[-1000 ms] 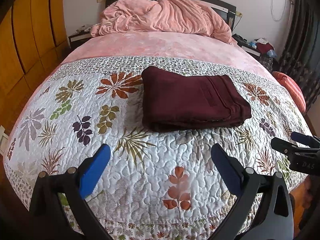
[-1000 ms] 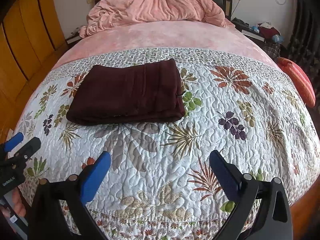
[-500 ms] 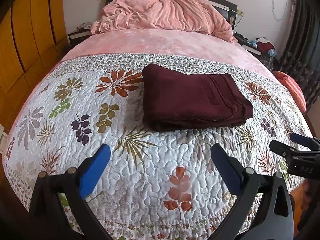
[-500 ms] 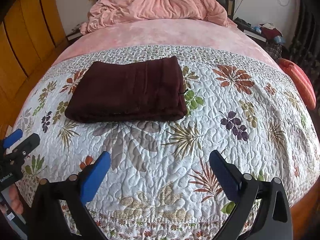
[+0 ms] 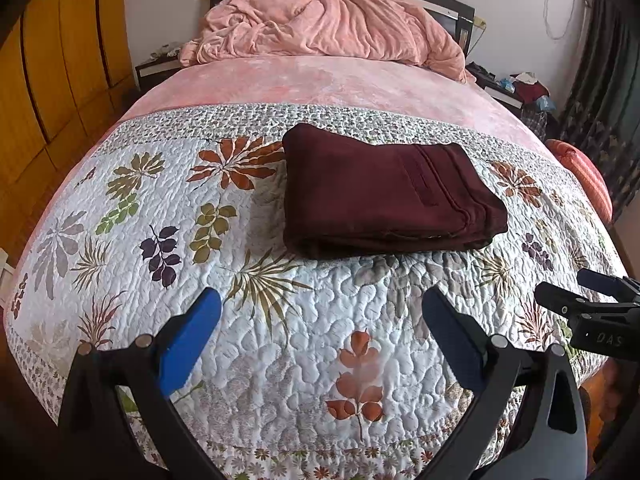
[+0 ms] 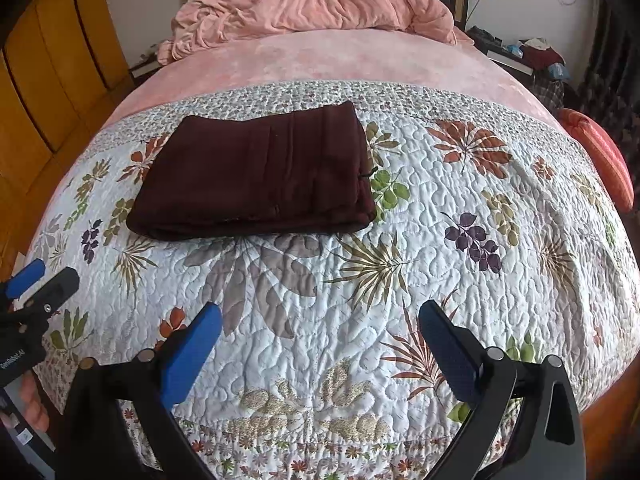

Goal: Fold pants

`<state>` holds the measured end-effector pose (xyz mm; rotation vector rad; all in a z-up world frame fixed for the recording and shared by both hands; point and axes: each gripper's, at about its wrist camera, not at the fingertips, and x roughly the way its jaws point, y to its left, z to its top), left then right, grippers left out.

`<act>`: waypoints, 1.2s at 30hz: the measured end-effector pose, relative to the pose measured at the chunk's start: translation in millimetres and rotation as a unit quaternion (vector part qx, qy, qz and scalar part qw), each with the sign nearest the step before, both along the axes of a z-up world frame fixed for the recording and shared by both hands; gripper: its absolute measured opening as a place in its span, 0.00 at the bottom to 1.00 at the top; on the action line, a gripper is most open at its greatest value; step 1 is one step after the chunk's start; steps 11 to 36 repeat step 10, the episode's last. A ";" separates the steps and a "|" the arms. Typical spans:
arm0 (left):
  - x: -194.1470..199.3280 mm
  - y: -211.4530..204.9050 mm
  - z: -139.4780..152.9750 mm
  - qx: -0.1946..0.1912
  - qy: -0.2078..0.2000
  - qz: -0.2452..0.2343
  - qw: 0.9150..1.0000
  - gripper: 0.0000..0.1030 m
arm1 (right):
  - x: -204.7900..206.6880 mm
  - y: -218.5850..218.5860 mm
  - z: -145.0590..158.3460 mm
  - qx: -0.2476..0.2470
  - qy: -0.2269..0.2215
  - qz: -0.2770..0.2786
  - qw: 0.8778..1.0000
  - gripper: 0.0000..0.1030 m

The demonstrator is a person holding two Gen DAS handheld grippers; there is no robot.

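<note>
The folded maroon pants (image 5: 384,196) lie on the floral quilt (image 5: 280,320) near its far edge. The left gripper (image 5: 320,316) and right gripper (image 6: 320,320) hover wide open, holding nothing.

The pants (image 5: 384,196) were dark maroon on a white quilt (image 5: 320,320) printed with rust, olive and purple leaves; beyond the quilt lay a pink blanket (image 5: 328,24).

Matt maroon cloth pants (image 5: 384,196) on a stitched, puckered cotton-like quilt (image 5: 320,340).
</note>
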<state>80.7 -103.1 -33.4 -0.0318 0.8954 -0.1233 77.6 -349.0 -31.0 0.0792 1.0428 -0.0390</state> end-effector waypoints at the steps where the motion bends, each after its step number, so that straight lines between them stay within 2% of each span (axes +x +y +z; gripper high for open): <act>1: 0.4 0.0 -0.5 0.003 0.002 0.001 1.000 0.97 | 0.1 -0.1 0.1 0.000 0.000 0.000 1.000 0.96; 36: 0.7 -0.8 -1.2 0.006 0.010 0.003 1.000 0.97 | -0.7 1.6 4.5 0.002 -0.006 -0.002 1.000 0.96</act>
